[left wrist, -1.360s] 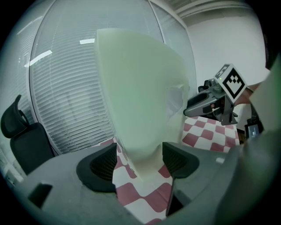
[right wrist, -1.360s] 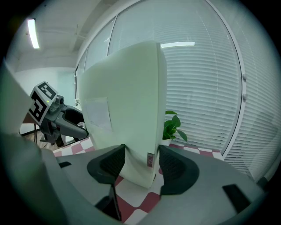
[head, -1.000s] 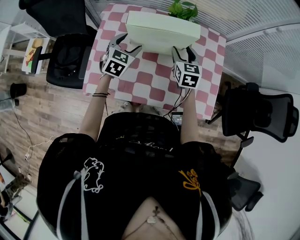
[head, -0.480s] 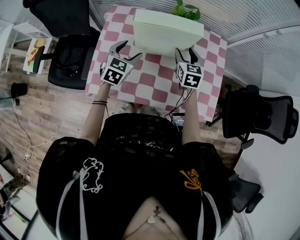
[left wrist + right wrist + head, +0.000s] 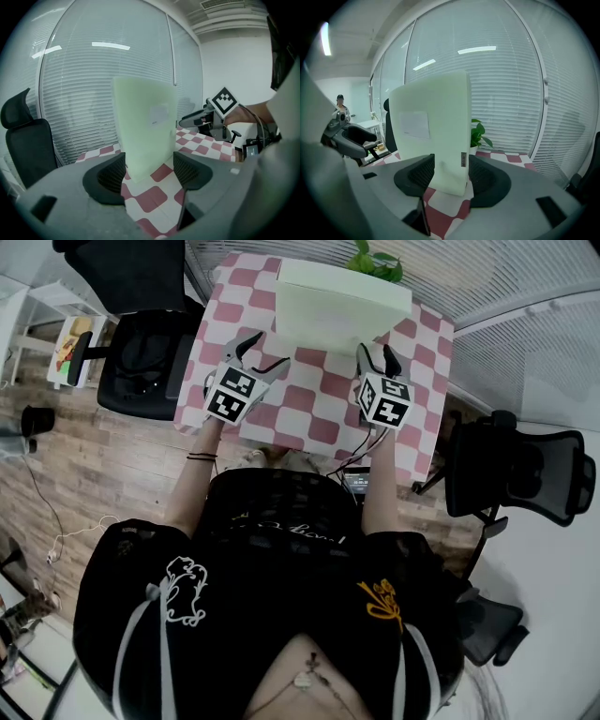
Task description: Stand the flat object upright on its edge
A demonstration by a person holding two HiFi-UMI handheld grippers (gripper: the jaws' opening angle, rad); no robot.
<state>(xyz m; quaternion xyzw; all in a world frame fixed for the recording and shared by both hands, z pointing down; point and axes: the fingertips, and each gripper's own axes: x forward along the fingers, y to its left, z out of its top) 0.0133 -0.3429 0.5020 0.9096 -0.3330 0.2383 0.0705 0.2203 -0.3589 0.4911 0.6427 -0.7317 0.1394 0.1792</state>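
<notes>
The pale green flat box point(image 5: 342, 306) stands upright at twelve o'clock on the checked bench point(image 5: 309, 418). The left tool point(image 5: 261, 354) is wide and the right tool point(image 5: 375, 354) is closing, seemingly on nothing. Next, withdraw without nudging.

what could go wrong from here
1. The box stands on its narrow edge with neither tool holding it, so it may tip.
2. The right tool, its jaws closing, is close to the box's corner and could nudge it.
3. Falling backward, it would hit the plant.
</notes>
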